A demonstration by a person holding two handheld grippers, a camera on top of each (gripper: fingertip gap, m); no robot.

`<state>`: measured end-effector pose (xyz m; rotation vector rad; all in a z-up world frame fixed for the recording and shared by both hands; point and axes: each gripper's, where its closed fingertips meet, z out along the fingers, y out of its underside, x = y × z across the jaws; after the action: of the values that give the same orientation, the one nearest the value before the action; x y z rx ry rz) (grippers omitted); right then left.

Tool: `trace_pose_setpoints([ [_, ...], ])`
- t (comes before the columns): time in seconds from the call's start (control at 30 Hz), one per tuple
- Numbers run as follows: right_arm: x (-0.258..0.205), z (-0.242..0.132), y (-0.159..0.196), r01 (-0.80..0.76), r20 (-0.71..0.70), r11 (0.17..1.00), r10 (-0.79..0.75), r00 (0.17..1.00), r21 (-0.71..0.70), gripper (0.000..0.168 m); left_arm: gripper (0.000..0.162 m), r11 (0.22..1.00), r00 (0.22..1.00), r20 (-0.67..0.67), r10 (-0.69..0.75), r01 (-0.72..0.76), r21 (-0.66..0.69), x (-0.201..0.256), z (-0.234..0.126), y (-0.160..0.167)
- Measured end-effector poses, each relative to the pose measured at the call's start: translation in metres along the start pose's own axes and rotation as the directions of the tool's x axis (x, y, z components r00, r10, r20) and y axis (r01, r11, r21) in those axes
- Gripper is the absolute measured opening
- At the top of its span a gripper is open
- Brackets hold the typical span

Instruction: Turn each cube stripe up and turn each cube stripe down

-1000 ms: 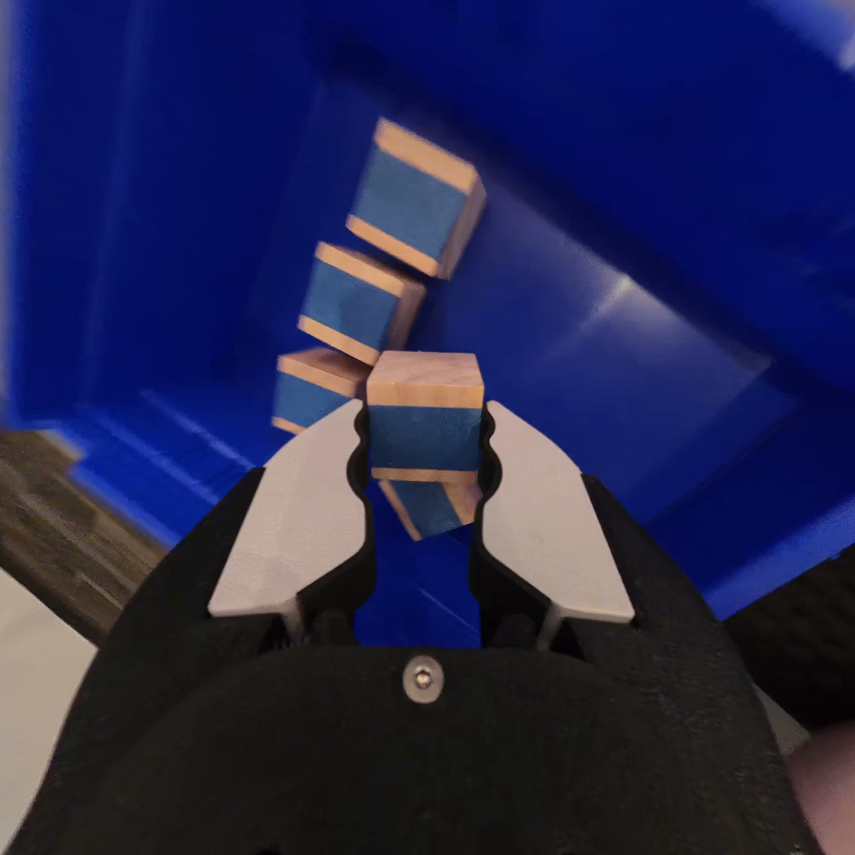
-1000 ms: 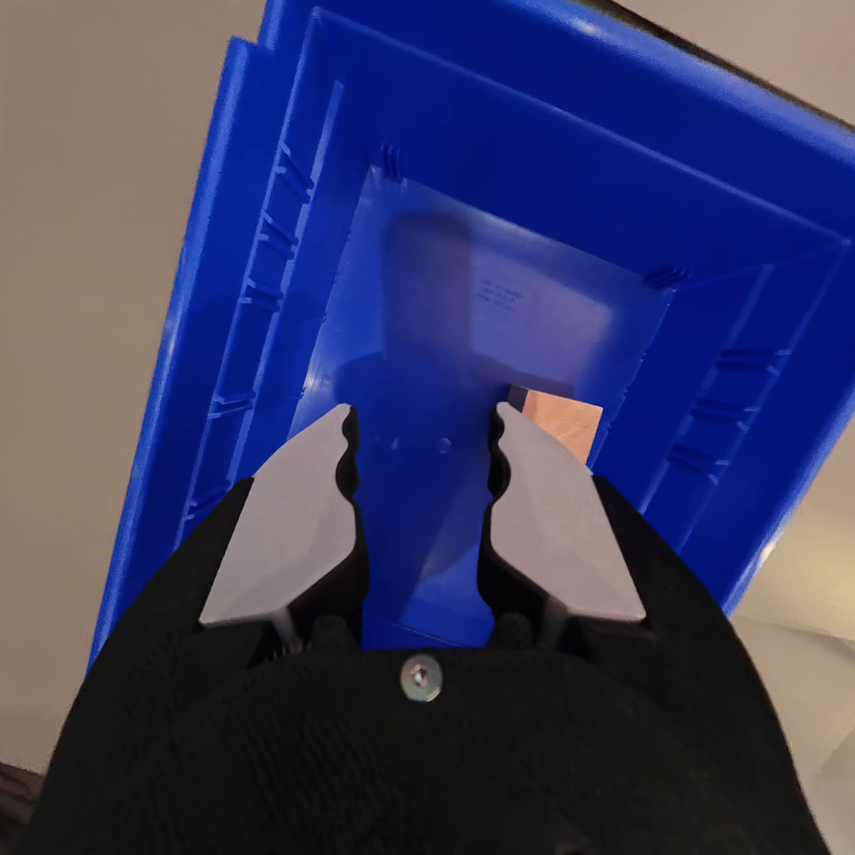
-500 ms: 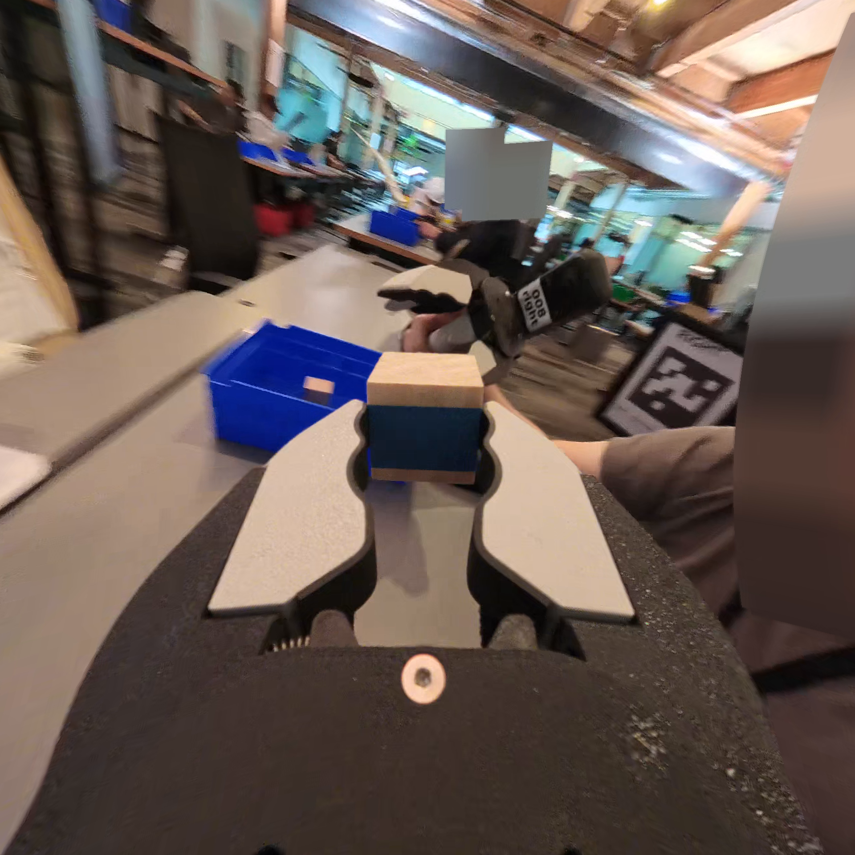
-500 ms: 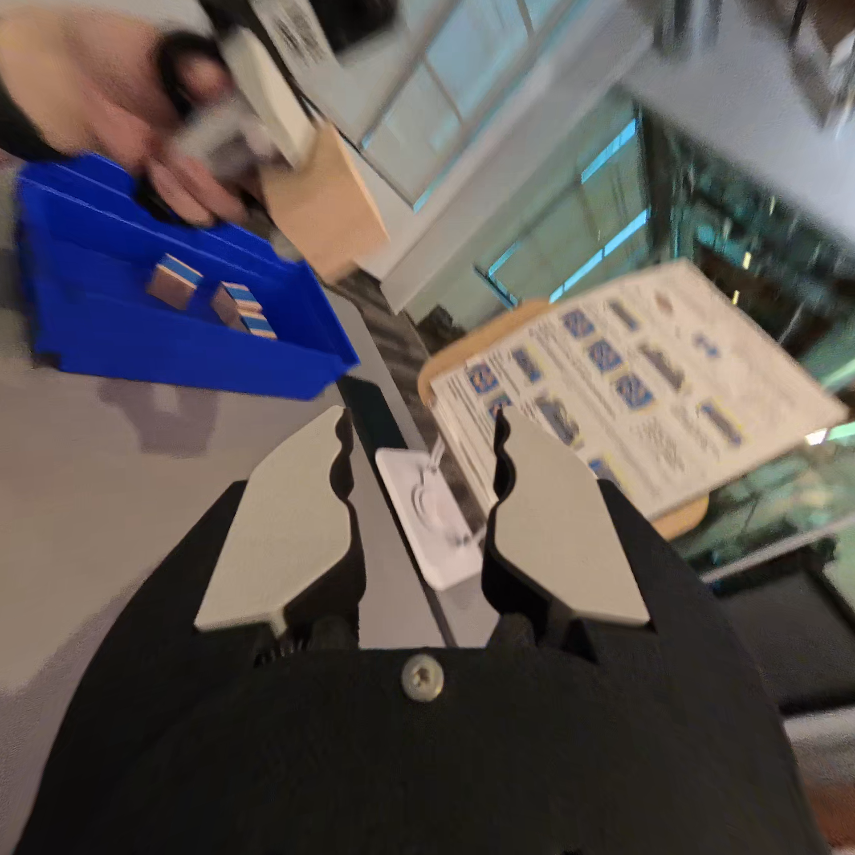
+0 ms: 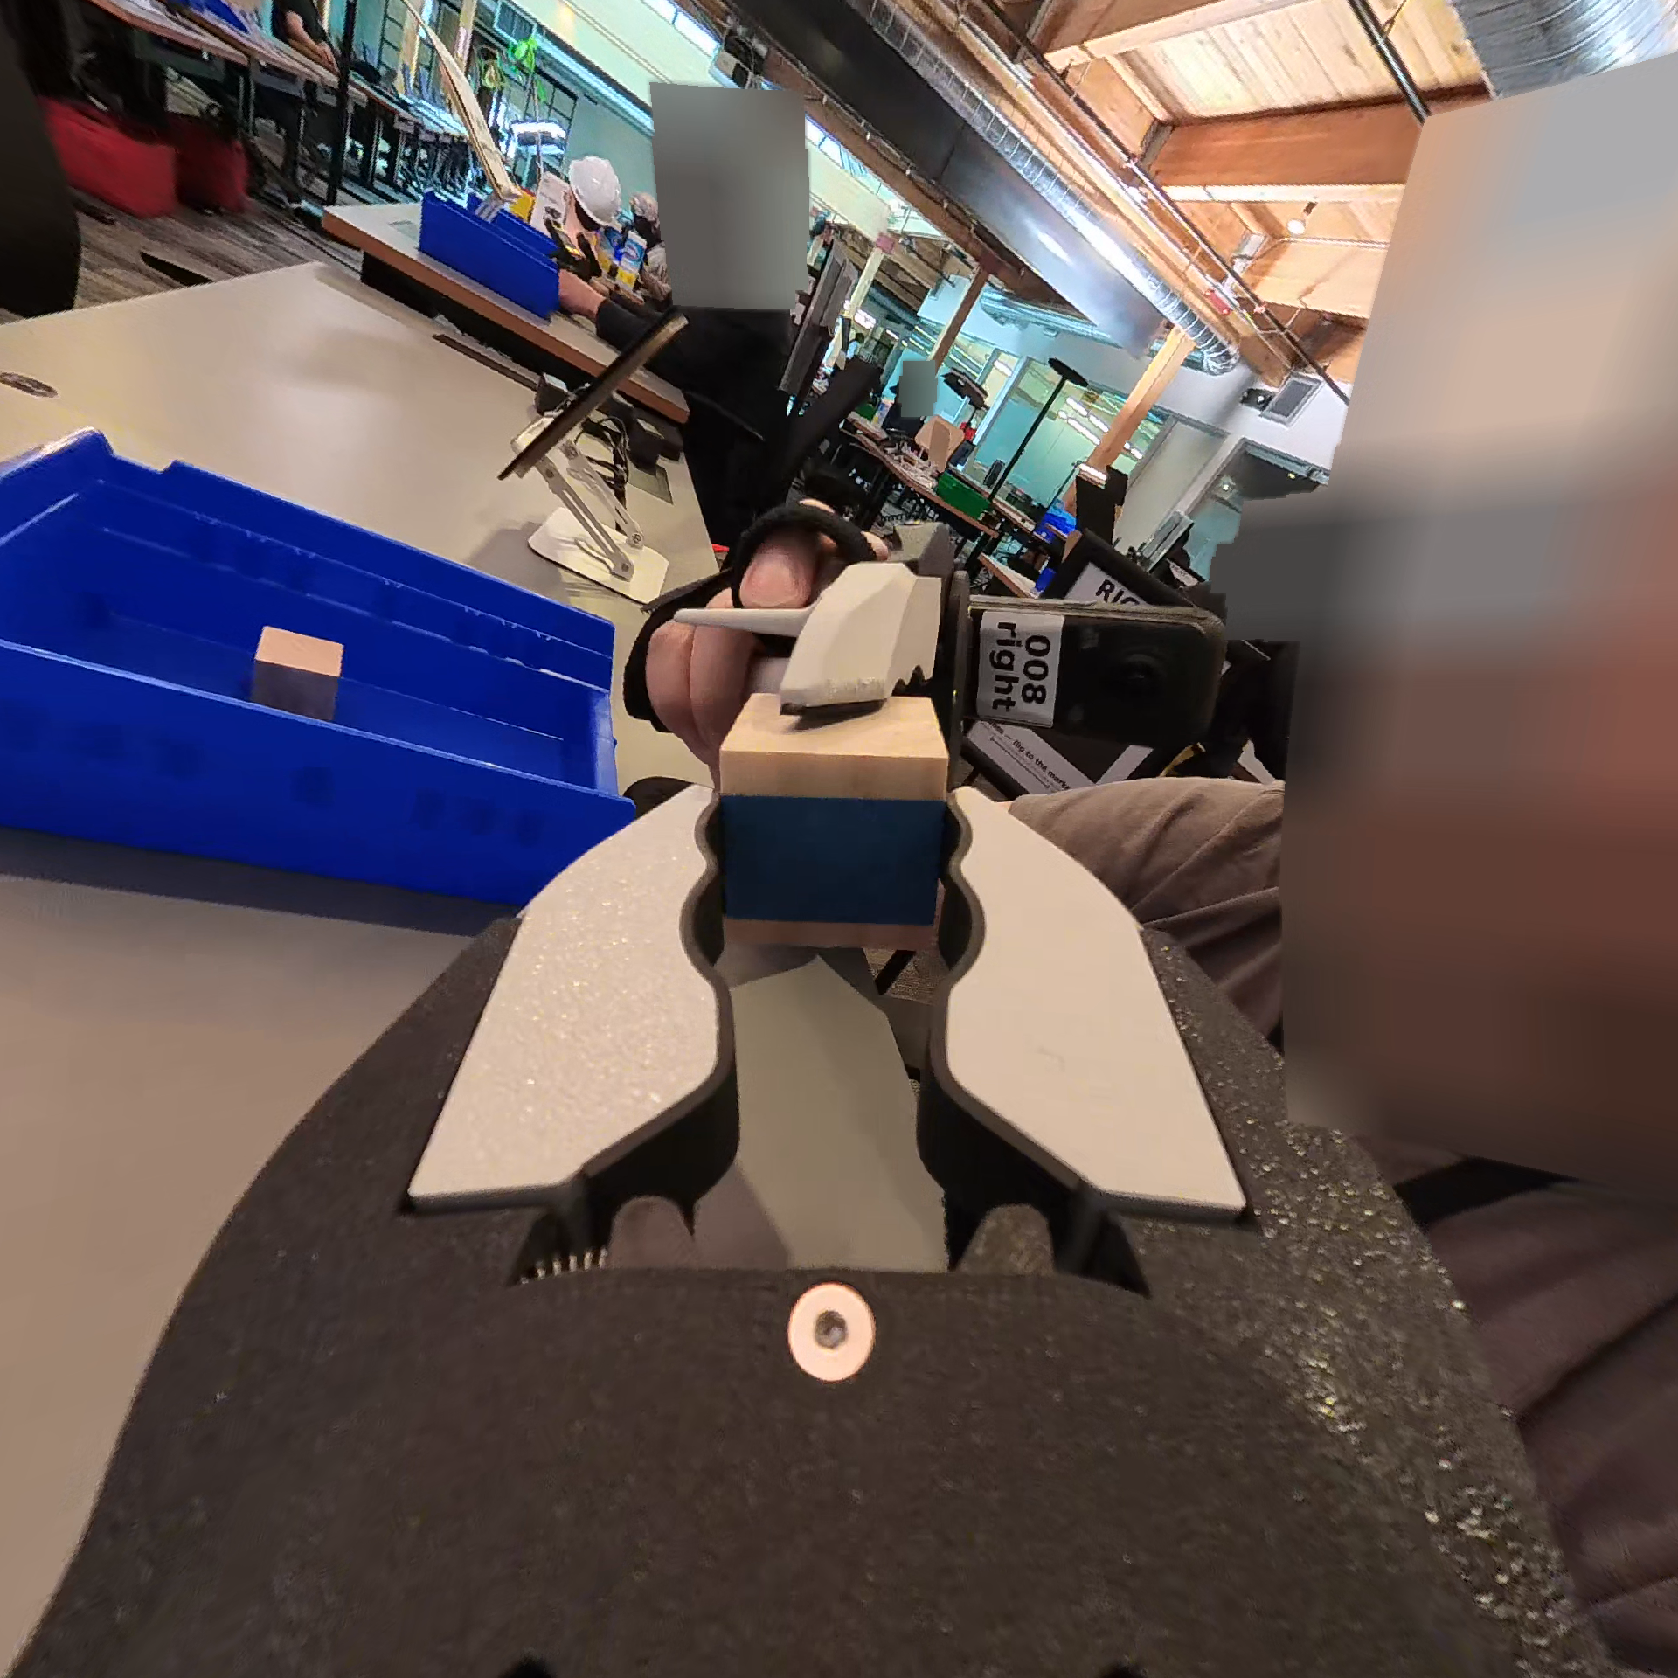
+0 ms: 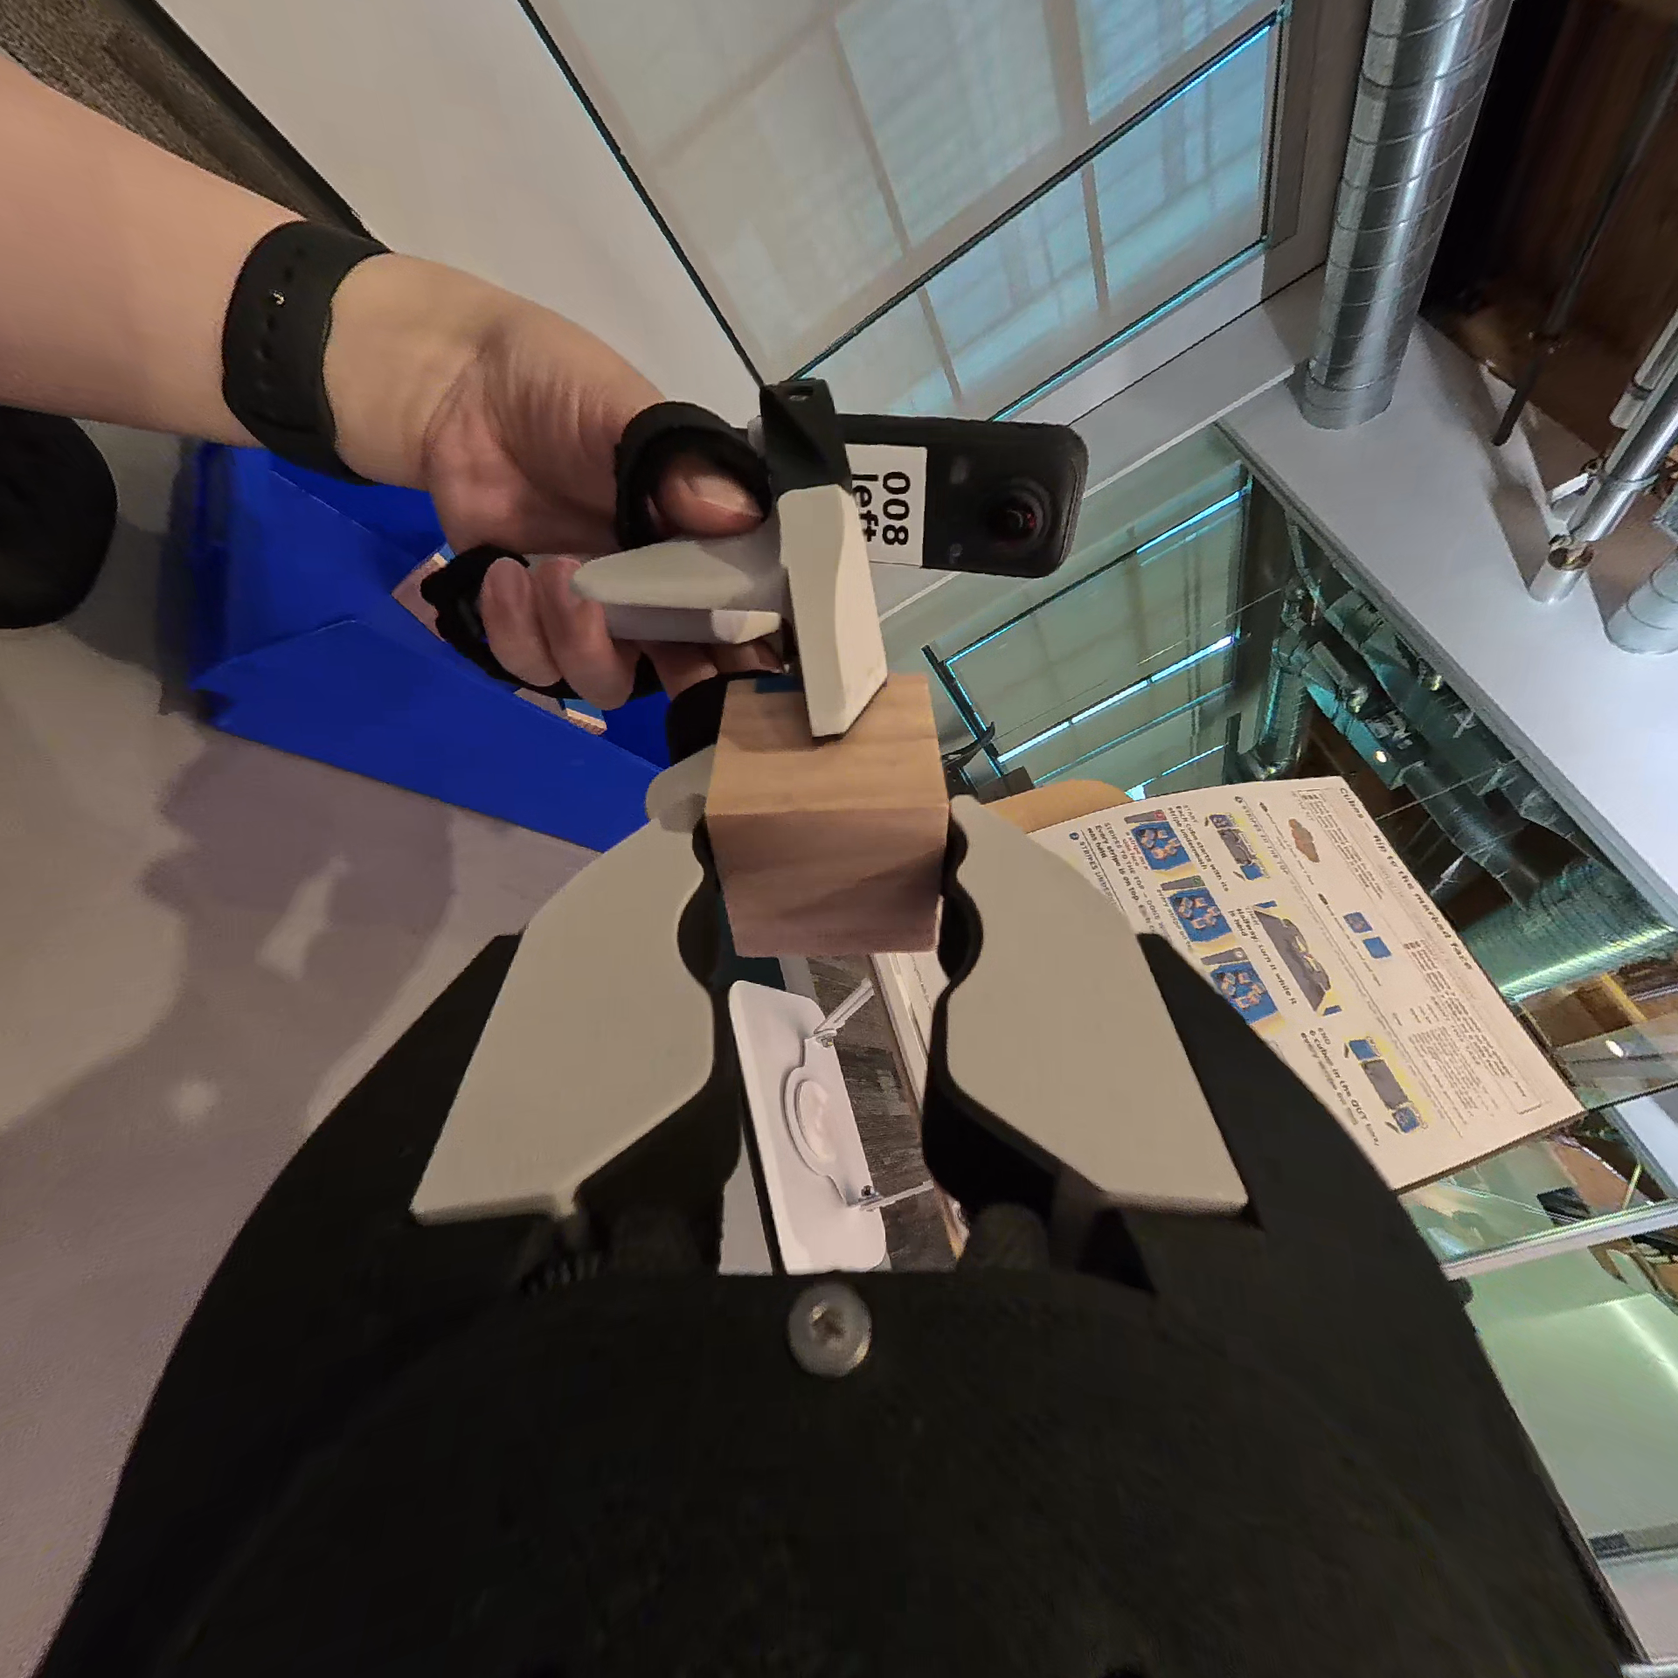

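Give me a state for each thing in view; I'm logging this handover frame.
left gripper: shut on the held cube, off the table.
right gripper: shut on the same cube, gripping its other two sides.
held cube: airborne, blue stripe facing the left wrist camera.
blue bin: on the table, open-topped.
cube in bin: resting inside, plain wood face up.
instruction sheet: propped on a stand.

your cube (image 5: 831,840) shows pale wood with a broad dark blue stripe; the bins (image 5: 300,799) are bright blue, each claw (image 5: 831,872) has light grey fingers on black, and the tabletop (image 5: 182,1044) is grey.
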<state>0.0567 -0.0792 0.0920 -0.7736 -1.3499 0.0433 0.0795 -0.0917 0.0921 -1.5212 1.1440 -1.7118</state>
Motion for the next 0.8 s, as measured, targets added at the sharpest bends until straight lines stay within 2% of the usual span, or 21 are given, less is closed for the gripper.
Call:
trace_pose_setpoints([
  [0.17,0.002,-0.006,-0.003,-0.032,0.047,0.999,0.031,0.998,0.013,0.045,0.046,1.000,1.000,-0.008,0.004,-0.004,-0.028,0.003,-0.004,0.001],
  [0.2,0.009,-0.011,0.000,-0.036,0.048,0.999,0.037,0.998,-0.009,0.045,0.058,1.000,0.999,0.033,0.010,-0.009,-0.018,0.000,-0.008,-0.002],
  [0.23,0.021,-0.018,0.008,-0.047,0.037,0.998,0.049,0.998,-0.049,0.045,0.072,1.000,0.996,0.086,0.016,-0.015,-0.011,-0.005,-0.015,-0.005],
  [0.3,0.051,-0.041,0.044,-0.165,0.015,0.961,0.173,0.985,-0.220,0.045,0.071,0.998,0.983,0.172,0.062,-0.060,-0.014,-0.008,-0.032,-0.011],
  [0.33,0.064,-0.056,0.071,-0.282,-0.015,0.902,0.293,0.956,-0.328,0.045,0.068,0.996,0.972,0.218,0.088,-0.087,-0.015,-0.008,-0.041,-0.014],
  [0.37,0.070,-0.075,0.103,-0.417,-0.047,0.795,0.443,0.895,-0.441,0.045,0.065,0.993,0.958,0.263,0.115,-0.114,-0.017,-0.008,-0.050,-0.017],
  [0.43,0.068,-0.116,0.173,-0.643,-0.235,0.463,0.669,0.705,-0.610,0.045,0.058,0.986,0.925,0.342,0.163,-0.165,-0.025,-0.007,-0.066,-0.023],
  [0.5,0.048,-0.148,0.229,-0.739,-0.416,0.118,0.763,0.495,-0.663,0.046,0.054,0.981,0.884,0.428,0.186,-0.188,-0.037,-0.012,-0.081,-0.026],
  [0.53,0.032,-0.159,0.251,-0.739,-0.481,-0.031,0.777,0.405,-0.673,0.046,0.054,0.980,0.871,0.452,0.193,-0.197,-0.039,-0.013,-0.086,-0.028],
  [0.57,0.016,-0.167,0.272,-0.710,-0.531,-0.144,0.767,0.359,-0.689,0.046,0.052,0.979,0.862,0.468,0.195,-0.199,-0.042,-0.013,-0.090,-0.028],
  [0.6,0.002,-0.174,0.290,-0.671,-0.567,-0.222,0.746,0.350,-0.707,0.046,0.051,0.980,0.855,0.481,0.193,-0.195,-0.047,-0.015,-0.093,-0.028],
  [0.67,-0.019,-0.179,0.316,-0.611,-0.603,-0.310,0.713,0.358,-0.728,0.046,0.050,0.980,0.843,0.501,0.193,-0.194,-0.052,-0.017,-0.098,-0.028],
  [0.8,-0.040,-0.174,0.336,-0.577,-0.642,-0.387,0.686,0.341,-0.719,0.046,0.050,0.981,0.835,0.515,0.193,-0.180,-0.076,-0.020,-0.098,-0.025],
])
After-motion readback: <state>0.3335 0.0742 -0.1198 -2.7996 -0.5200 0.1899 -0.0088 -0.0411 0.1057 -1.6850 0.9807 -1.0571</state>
